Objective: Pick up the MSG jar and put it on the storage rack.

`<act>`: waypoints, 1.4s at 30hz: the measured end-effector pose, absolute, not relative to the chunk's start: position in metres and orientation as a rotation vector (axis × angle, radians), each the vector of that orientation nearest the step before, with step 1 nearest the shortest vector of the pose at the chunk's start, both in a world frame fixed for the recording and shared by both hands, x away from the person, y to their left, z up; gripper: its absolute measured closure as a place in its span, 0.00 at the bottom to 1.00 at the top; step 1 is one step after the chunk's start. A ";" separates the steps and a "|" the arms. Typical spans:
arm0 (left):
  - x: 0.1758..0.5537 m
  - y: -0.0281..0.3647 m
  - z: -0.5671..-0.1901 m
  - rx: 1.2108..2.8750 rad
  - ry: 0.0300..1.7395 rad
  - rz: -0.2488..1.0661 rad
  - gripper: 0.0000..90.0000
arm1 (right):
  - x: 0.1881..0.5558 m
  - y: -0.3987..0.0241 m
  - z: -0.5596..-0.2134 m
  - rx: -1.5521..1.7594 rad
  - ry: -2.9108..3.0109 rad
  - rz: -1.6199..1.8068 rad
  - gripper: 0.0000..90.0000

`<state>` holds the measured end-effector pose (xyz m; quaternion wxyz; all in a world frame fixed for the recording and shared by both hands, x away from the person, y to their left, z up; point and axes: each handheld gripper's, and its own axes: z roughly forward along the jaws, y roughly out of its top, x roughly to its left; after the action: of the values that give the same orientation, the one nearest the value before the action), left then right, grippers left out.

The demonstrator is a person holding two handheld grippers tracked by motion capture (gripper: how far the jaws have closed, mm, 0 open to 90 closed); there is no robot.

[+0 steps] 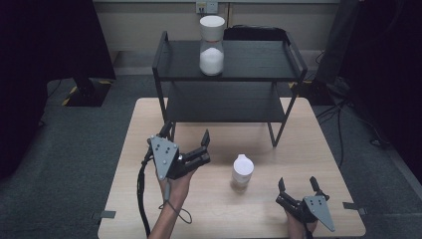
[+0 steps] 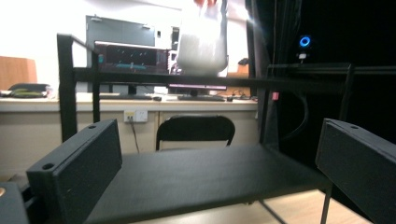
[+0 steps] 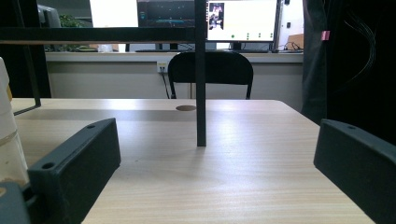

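Observation:
A black two-tier shelf rack (image 1: 249,59) stands at the far half of the wooden table (image 1: 149,199). On its top shelf stands a tall clear jar (image 1: 212,46) with a white lid and white powder inside; the jar (image 2: 201,44) appears blurred in the left gripper view. A small white-lidded jar (image 1: 242,172) stands on the table between my hands, and its edge (image 3: 7,135) shows at the left of the right gripper view. My left gripper (image 1: 185,135) is open, held above the table just before the rack's lower shelf (image 2: 196,177). My right gripper (image 1: 297,183) is open near the table's front right, empty.
The rack's front right leg (image 3: 201,93) stands straight ahead of my right gripper. A black chair (image 3: 210,70) and a desk with monitors lie beyond the table. Dark screens flank the room left and right, with cables on the grey floor at right.

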<state>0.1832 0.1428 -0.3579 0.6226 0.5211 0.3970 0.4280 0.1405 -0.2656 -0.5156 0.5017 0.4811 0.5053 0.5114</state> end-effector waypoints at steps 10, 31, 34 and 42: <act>0.176 0.139 -0.409 1.185 1.007 0.991 0.00 | 0.140 -0.265 -0.516 1.164 1.218 1.233 0.00; 0.168 0.141 -0.491 1.251 1.118 1.040 0.00 | 0.140 -0.264 -0.516 1.165 1.217 1.231 0.00; 0.169 0.144 -0.494 1.239 1.129 1.040 0.00 | 0.140 -0.264 -0.516 1.165 1.217 1.231 0.00; 0.167 0.140 -0.504 1.243 1.130 1.062 0.00 | 0.140 -0.264 -0.516 1.166 1.216 1.230 0.00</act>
<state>0.1671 0.1404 -0.5039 0.5458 0.5241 0.4765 0.4478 0.1403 -0.2642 -0.5156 0.5036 0.4828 0.5036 0.5096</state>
